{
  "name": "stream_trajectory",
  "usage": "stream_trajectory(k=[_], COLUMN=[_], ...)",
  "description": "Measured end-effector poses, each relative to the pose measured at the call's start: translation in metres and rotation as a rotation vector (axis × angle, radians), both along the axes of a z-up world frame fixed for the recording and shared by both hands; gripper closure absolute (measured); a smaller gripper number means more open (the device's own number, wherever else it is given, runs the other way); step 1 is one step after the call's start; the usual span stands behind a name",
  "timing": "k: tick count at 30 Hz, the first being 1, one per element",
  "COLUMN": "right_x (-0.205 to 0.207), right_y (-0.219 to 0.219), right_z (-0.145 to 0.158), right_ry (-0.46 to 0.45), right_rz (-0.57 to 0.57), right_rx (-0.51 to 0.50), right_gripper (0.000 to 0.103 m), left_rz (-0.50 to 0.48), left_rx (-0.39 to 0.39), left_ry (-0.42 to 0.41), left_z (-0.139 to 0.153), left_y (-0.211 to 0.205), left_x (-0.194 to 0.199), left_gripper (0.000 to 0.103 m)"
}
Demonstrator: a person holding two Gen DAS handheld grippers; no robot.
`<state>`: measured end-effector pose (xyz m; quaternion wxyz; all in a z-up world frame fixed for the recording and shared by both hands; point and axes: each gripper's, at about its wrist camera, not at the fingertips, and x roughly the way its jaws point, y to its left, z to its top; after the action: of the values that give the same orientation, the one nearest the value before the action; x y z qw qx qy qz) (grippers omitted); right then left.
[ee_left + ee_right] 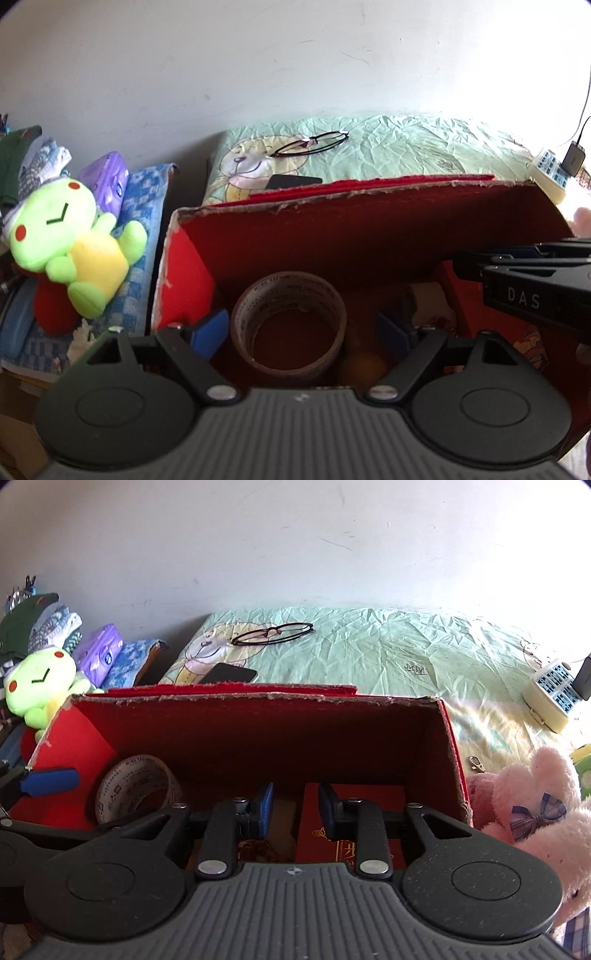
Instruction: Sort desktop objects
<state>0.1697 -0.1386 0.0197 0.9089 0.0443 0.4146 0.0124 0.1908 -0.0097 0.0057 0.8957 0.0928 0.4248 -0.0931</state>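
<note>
Both wrist cameras are sitting close above the open red box, tilting steeply down into it and facing the white wall. The left view is hanging over the box's left end, above the tape roll; the right view is hanging over its middle. Both are sharing the box, the tape roll and the glasses.

Box: red inside and out. Tape roll: brown, dark print. Frog plush: lime green, yellow belly, red cheeks. Sheet: pale green, cartoon bear print. Rabbit plush: pink, purple checked bow. Glasses: black-framed.
</note>
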Motion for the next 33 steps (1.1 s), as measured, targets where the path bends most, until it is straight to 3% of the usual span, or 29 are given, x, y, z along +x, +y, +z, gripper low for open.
stream_trajectory(k=[3, 11, 17, 20, 23, 27, 33], right_x=[0.001, 0.004, 0.004, 0.005, 0.006, 0.005, 0.005], right_y=[0.001, -0.002, -0.016, -0.018, -0.017, -0.019, -0.022], right_z=[-0.001, -0.005, -0.007, -0.009, -0.010, -0.010, -0.010], right_ry=[0.016, 0.054, 0.070, 0.088, 0.090, 0.080, 0.067], right_rz=[0.014, 0.021, -0.020, -0.019, -0.005, 0.015, 0.019], right_rx=[-0.001, 0.036, 0.142, 0.175, 0.185, 0.209, 0.217], right_gripper=[0.074, 0.077, 0.077, 0.077, 0.077, 0.077, 0.077], left_rz=[0.012, 0.037, 0.002, -0.020, 0.004, -0.013, 0.006], left_rx=[0.020, 0.083, 0.133, 0.065, 0.031, 0.095, 0.105], left_ry=[0.010, 0.036, 0.071, 0.136, 0.159, 0.128, 0.128], left_z=[-0.003, -0.007, -0.011, -0.015, -0.016, -0.018, -0.018], left_y=[-0.002, -0.006, -0.013, -0.007, -0.003, -0.013, -0.014], left_x=[0.001, 0.005, 0.007, 0.012, 0.017, 0.012, 0.015], left_gripper=[0.034, 0.038, 0.038, 0.056, 0.056, 0.055, 0.055])
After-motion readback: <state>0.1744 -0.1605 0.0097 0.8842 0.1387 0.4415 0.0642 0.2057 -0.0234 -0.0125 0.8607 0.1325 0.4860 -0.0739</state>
